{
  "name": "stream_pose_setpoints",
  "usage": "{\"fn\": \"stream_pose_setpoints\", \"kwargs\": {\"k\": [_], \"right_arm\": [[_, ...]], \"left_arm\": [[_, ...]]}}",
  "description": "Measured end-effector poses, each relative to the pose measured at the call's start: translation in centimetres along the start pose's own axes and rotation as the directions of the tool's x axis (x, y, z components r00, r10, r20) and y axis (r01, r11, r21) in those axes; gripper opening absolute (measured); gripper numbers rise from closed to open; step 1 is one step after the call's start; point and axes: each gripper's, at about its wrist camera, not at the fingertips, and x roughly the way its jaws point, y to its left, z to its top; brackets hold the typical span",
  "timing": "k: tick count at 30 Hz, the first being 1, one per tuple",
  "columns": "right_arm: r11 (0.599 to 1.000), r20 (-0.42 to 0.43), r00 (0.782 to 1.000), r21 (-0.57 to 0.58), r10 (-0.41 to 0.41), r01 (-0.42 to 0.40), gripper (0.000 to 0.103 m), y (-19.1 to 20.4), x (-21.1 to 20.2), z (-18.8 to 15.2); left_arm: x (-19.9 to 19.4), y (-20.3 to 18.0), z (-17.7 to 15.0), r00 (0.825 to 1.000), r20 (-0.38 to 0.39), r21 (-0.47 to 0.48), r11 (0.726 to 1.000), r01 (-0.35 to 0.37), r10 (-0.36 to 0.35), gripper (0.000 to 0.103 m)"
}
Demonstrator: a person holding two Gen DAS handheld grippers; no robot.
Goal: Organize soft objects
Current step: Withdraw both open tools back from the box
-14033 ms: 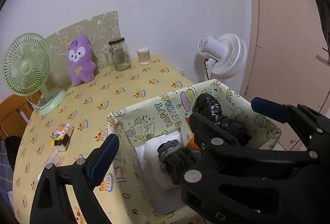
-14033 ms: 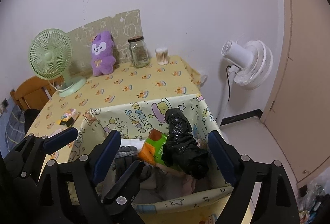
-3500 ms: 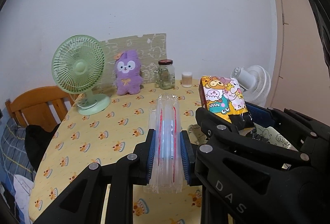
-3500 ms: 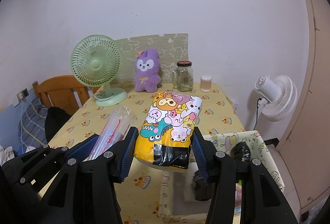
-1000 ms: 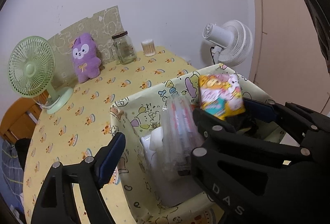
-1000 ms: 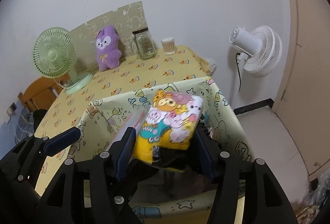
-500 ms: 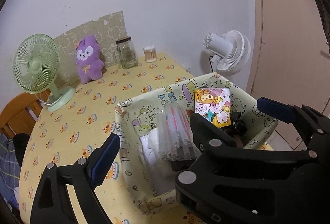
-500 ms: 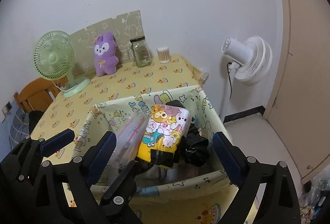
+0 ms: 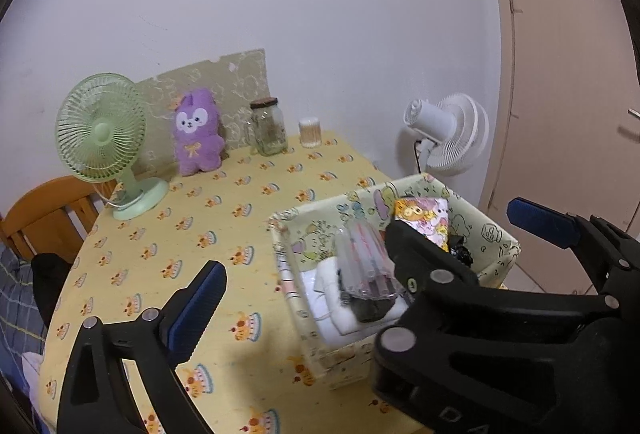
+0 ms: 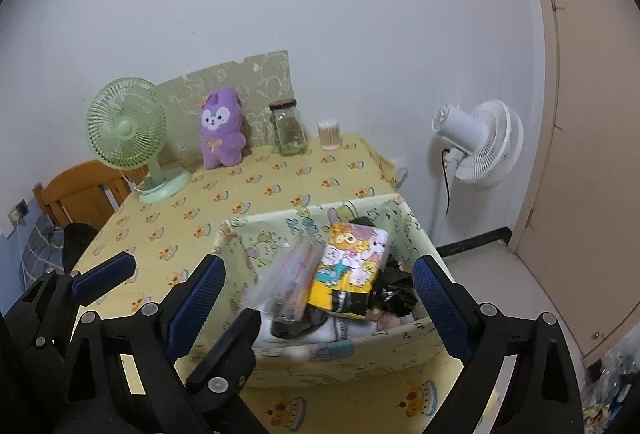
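Observation:
A printed fabric box [image 9: 312,240] [image 10: 340,354] stands at the table's near right corner. Inside it, a clear pack of red-striped tubes [image 9: 362,258] [image 10: 290,280] leans beside a colourful cartoon packet [image 9: 424,220] [image 10: 352,266], on white cloth [image 9: 332,298] and a black bag [image 10: 396,294]. My left gripper [image 9: 362,240] hangs above and in front of the box, its jaws opening, nothing between the pads. My right gripper [image 10: 316,296] is open and free of the packet. A purple plush [image 9: 198,130] [image 10: 222,132] sits against the far wall.
On the yellow tablecloth [image 9: 224,210] stand a green desk fan [image 9: 102,132], a glass jar [image 9: 268,126] and a cotton swab holder [image 9: 310,132]. A white floor fan [image 10: 480,146] is right of the table, a wooden chair [image 9: 44,210] left, a door [image 10: 592,154] far right.
Both grippers carried the tube pack and the cartoon packet over the box, let them go inside it, opened wide, and pulled back and up.

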Motion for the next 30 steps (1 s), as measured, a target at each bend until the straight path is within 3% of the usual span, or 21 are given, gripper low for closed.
{"fn": "stream_pose_setpoints", "kwargs": {"k": [18, 30], "right_arm": [[0.999, 0.127, 0.992, -0.033, 0.011, -0.007, 0.101, 7.0, -5.0, 0.5], [0.998, 0.165, 0.985, -0.057, 0.043, -0.034, 0.101, 9.7, -7.1, 0.0]], "left_arm": [[-6.1, 8.4, -1.4, 0.987, 0.107, -0.092, 0.99, -0.106, 0.116, 0.103], [-9.6, 12.3, -2.9, 0.964, 0.149, -0.153, 0.968, -0.2, 0.223, 0.103]]}}
